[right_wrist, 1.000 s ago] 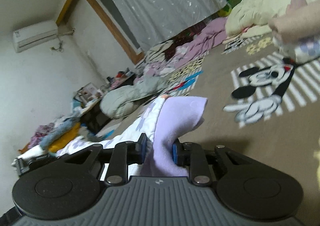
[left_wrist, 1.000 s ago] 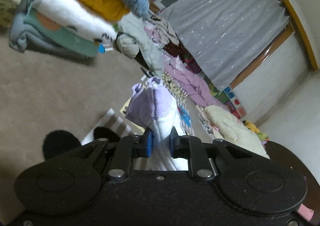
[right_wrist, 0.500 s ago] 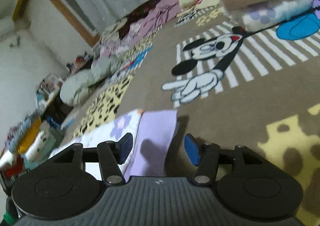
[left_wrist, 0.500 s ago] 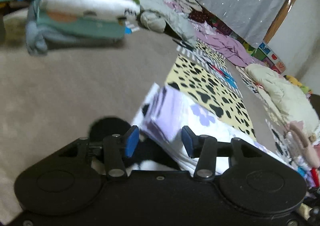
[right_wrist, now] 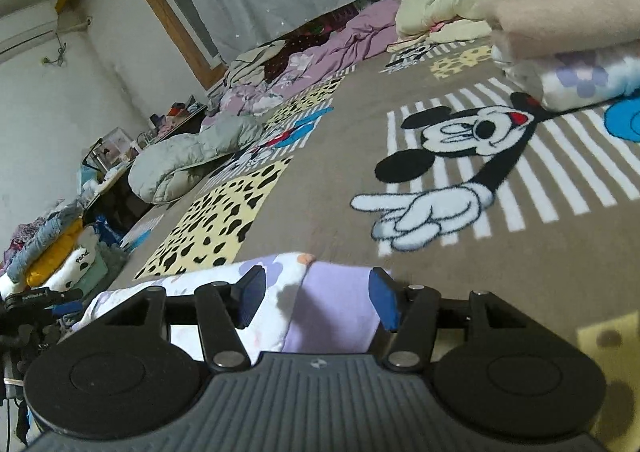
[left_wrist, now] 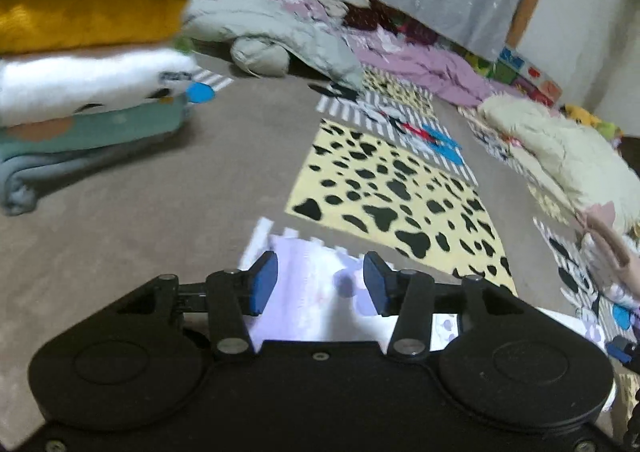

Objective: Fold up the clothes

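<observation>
Two grippers hang low over one garment (left_wrist: 308, 292), a lilac and white flowered piece lying flat on the brown blanket (left_wrist: 140, 219). The left gripper (left_wrist: 318, 284) has its blue pads spread wide, the cloth beneath and between them but not pinched. The right gripper (right_wrist: 316, 296) is spread the same way over the garment's lilac end (its shadow falls on the fabric). Off to the left stands one stack (left_wrist: 80, 51) of folded things, five layers by my count. One leopard-print panel (left_wrist: 392, 191) lies just beyond the garment.
</observation>
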Action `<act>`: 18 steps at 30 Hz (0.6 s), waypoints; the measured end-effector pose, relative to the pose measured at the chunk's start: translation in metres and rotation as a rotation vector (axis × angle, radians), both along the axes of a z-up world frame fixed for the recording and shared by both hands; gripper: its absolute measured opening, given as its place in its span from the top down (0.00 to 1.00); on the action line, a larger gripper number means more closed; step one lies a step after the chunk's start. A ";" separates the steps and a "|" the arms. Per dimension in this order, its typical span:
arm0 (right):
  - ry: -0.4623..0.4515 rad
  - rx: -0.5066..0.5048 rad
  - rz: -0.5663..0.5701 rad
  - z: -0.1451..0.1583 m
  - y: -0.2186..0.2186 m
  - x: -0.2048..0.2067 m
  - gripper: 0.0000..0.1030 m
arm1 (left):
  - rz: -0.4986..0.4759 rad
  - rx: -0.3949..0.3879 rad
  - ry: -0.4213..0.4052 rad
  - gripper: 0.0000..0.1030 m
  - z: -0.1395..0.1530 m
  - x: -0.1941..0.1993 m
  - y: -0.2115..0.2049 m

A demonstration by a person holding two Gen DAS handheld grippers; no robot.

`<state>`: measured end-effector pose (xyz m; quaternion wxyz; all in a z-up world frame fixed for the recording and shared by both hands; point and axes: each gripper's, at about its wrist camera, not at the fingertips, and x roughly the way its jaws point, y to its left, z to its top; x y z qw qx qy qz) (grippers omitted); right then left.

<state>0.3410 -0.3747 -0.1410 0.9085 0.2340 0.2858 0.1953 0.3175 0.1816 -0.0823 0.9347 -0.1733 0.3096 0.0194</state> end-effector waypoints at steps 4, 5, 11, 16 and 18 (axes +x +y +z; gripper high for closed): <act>-0.005 0.003 0.007 -0.004 0.002 0.007 0.43 | -0.041 0.073 0.060 0.55 -0.008 0.023 -0.017; -0.006 -0.003 0.012 -0.004 0.004 0.008 0.44 | -0.045 0.093 0.079 0.55 -0.012 0.027 -0.021; -0.019 -0.060 0.059 -0.006 0.021 0.012 0.73 | -0.092 0.201 0.114 0.91 -0.022 0.039 -0.038; -0.081 -0.109 0.070 0.005 0.030 0.005 0.80 | -0.091 0.208 0.065 0.99 -0.014 0.029 -0.038; -0.113 -0.127 0.074 0.012 0.031 -0.001 0.82 | -0.089 0.190 0.034 1.00 -0.010 0.021 -0.035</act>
